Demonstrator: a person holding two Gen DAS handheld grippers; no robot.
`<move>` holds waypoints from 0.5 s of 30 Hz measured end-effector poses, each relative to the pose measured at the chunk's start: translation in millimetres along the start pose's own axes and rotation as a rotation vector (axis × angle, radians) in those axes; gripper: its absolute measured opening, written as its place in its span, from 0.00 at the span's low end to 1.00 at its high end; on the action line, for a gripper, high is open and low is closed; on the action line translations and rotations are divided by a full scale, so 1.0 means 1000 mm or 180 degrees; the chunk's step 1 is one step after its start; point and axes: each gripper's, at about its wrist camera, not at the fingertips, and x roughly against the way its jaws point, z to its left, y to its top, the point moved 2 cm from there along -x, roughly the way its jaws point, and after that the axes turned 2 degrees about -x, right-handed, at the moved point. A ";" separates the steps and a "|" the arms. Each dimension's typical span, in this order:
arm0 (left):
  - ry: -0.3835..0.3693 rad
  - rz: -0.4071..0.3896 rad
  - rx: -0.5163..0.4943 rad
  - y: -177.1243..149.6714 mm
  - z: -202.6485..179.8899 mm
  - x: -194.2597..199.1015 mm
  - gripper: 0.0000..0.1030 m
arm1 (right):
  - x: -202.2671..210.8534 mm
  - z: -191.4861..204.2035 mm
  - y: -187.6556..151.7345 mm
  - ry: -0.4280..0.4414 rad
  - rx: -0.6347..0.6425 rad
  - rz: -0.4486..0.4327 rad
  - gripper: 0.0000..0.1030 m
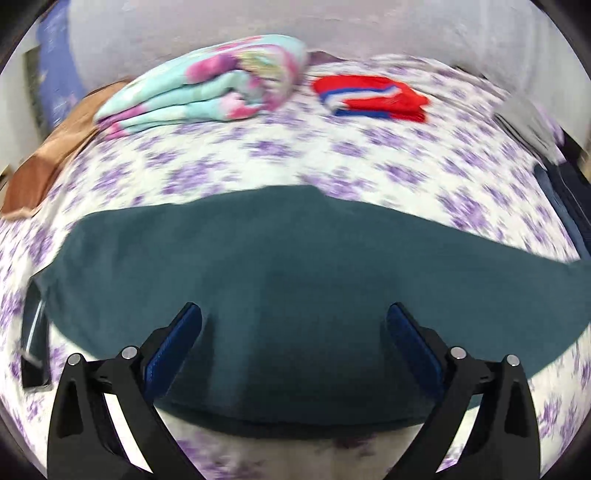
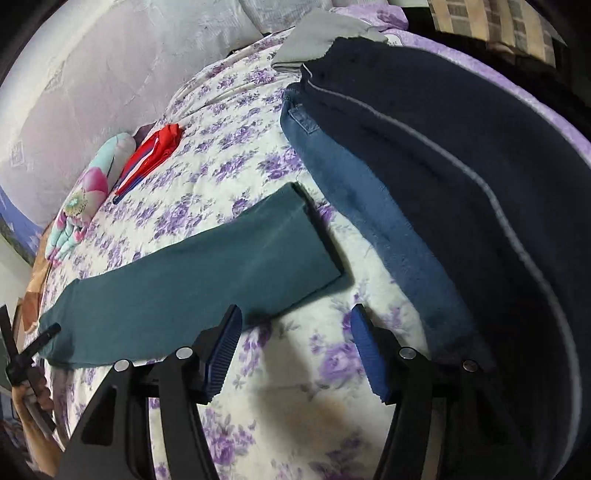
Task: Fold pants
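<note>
Dark teal pants (image 1: 280,280) lie flat on the purple-flowered bedspread (image 1: 258,155), folded lengthwise into a long strip. In the right wrist view the pants (image 2: 207,269) stretch from lower left to the cuff end at the middle. My left gripper (image 1: 293,317) is open and empty, its blue-padded fingers (image 1: 177,343) spread just above the middle of the pants. My right gripper (image 2: 295,321) is open and empty, hovering over bare bedspread (image 2: 295,369) just in front of the cuff end. The left gripper's black frame (image 2: 29,347) shows at the far left of the right wrist view.
Blue jeans (image 2: 369,206) and a dark navy garment with a grey stripe (image 2: 461,166) lie to the right. A folded red, white and blue garment (image 1: 369,98) and a pastel blanket (image 1: 207,88) sit at the far side. A grey cloth (image 2: 321,33) lies by the wall.
</note>
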 end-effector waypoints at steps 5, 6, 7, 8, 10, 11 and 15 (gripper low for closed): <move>0.0103 0.0139 -0.0089 -0.008 -0.011 -0.026 0.95 | -0.027 0.007 0.013 0.0006 -0.0145 -0.0171 0.40; 0.0150 0.0096 -0.0131 -0.008 -0.014 -0.026 0.95 | -0.033 0.008 0.016 -0.0052 -0.0146 -0.0141 0.29; 0.0168 0.0088 -0.0142 -0.009 -0.016 -0.026 0.95 | -0.035 0.008 0.018 -0.0027 -0.0214 -0.0121 0.19; 0.0173 0.0085 -0.0130 -0.009 -0.016 -0.026 0.95 | -0.033 0.007 0.022 0.0072 -0.0280 -0.0079 0.08; 0.0148 0.0082 -0.0112 -0.009 -0.015 -0.025 0.95 | -0.024 0.011 0.027 0.0147 -0.0377 -0.0071 0.08; 0.0139 0.0083 -0.0111 -0.008 -0.013 -0.024 0.95 | -0.012 0.021 0.031 0.0228 -0.0326 -0.0138 0.08; 0.0039 0.0048 -0.0052 -0.005 -0.009 -0.015 0.95 | 0.033 0.078 0.045 0.0788 -0.0064 -0.0327 0.08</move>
